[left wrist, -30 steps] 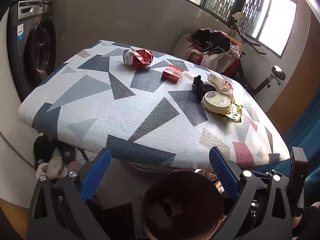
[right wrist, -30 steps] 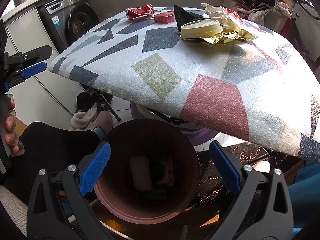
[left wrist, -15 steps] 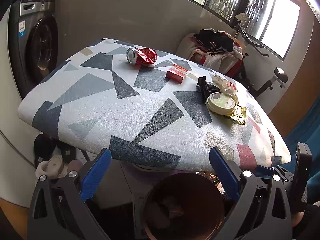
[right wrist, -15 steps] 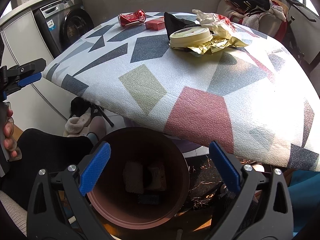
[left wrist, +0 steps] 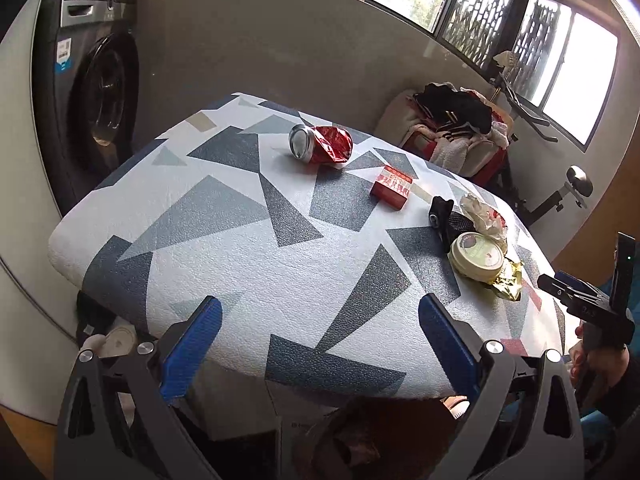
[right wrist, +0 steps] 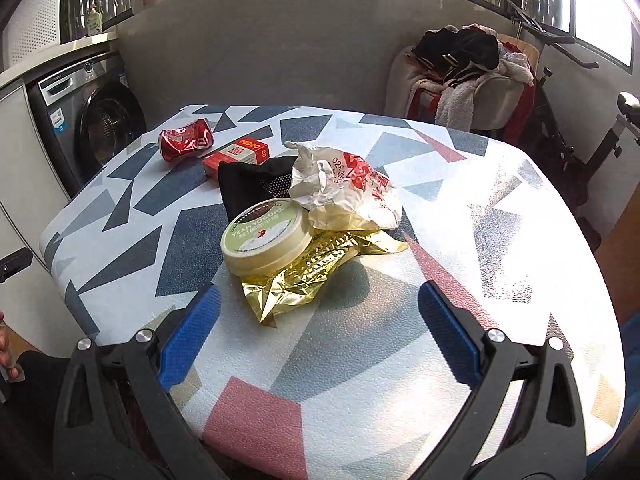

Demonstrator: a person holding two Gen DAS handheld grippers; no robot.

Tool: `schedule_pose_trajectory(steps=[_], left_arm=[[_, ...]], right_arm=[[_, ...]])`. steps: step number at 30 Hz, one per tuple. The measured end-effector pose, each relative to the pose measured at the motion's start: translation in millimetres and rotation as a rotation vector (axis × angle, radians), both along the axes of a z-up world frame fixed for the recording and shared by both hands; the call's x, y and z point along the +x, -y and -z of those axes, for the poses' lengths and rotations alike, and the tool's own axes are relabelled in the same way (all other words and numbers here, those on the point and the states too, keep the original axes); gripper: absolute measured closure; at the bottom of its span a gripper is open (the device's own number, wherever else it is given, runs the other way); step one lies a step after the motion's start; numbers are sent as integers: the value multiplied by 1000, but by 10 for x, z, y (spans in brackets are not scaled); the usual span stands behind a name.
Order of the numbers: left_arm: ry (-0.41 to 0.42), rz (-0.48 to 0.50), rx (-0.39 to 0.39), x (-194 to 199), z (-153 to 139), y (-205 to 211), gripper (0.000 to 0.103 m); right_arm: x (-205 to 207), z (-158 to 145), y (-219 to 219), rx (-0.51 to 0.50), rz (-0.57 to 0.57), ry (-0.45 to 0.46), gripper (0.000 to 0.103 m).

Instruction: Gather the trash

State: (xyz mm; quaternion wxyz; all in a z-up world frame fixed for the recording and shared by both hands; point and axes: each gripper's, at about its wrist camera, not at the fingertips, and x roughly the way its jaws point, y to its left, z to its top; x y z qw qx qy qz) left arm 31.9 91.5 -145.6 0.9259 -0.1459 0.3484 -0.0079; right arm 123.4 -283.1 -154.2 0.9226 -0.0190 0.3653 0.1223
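Observation:
Trash lies on the patterned table (left wrist: 248, 240): a crushed red can (left wrist: 322, 145) (right wrist: 186, 144), a red carton (left wrist: 391, 187) (right wrist: 237, 157), a black pouch (left wrist: 446, 220) (right wrist: 254, 186), a round yogurt tub (left wrist: 477, 257) (right wrist: 266, 238), a gold foil wrapper (left wrist: 506, 282) (right wrist: 308, 276) and a crumpled white paper bag (left wrist: 482, 212) (right wrist: 346, 190). My left gripper (left wrist: 320, 344) is open and empty at the table's near edge. My right gripper (right wrist: 320, 336) is open and empty over the table, just short of the foil. A brown bin (left wrist: 380, 436) sits below the table edge.
A washing machine (left wrist: 92, 92) (right wrist: 96, 120) stands to the left. A chair heaped with clothes (left wrist: 456, 128) (right wrist: 468, 76) and an exercise bike (left wrist: 560, 196) (right wrist: 592, 136) stand behind the table.
Both grippers have risen from over the brown bin to table height and moved toward the table. The bin has dropped out of the right wrist view. Both stay open and empty.

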Motion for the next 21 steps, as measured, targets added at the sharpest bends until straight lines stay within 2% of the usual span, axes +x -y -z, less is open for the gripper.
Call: schedule_pose_trajectory(steps=[4, 12, 18, 21], left_arm=[[-6, -48, -17, 166, -18, -201, 7], [-43, -139, -119, 494, 91, -429, 7], [-51, -151, -125, 780, 141, -428, 7], [-51, -162, -170, 935, 146, -453, 7]], right_arm=[[398, -14, 131, 28, 18, 11, 6], [1144, 122, 323, 107, 69, 7, 6], [1501, 245, 442, 223, 98, -49, 6], [1644, 375, 442, 256, 86, -114, 6]])
